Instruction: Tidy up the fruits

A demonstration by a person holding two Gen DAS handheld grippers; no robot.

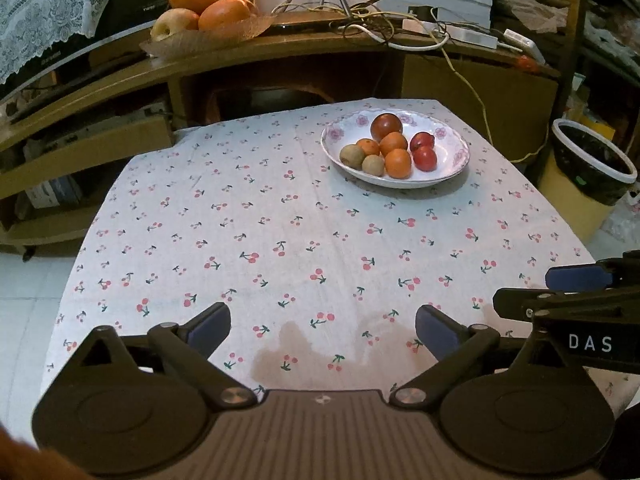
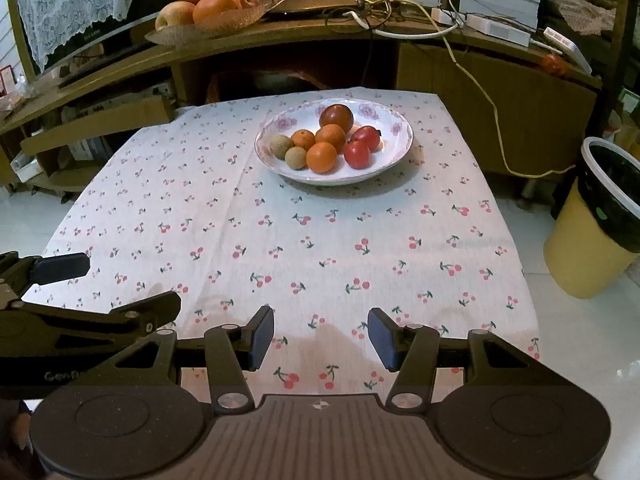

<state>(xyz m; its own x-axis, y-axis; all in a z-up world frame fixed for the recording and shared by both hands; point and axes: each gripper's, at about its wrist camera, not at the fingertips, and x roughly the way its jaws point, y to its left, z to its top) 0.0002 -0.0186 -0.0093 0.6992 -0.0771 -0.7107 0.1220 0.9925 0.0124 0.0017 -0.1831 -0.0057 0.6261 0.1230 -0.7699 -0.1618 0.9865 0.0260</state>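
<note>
Hiding part of plate [image 1: 456,168] floor, piled fruits [image 1: 390,146], fruit undersides unseen

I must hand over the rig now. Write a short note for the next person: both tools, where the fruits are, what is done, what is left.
Left tool: open, empty, above the near cloth.
Right tool: open less wide, empty, beside it.
Fruits: all eight in the plate at the far side: three oranges, two kiwis, three red fruits.
Done: no sorting visible.
Left: probably everything; start at the plate.
</note>
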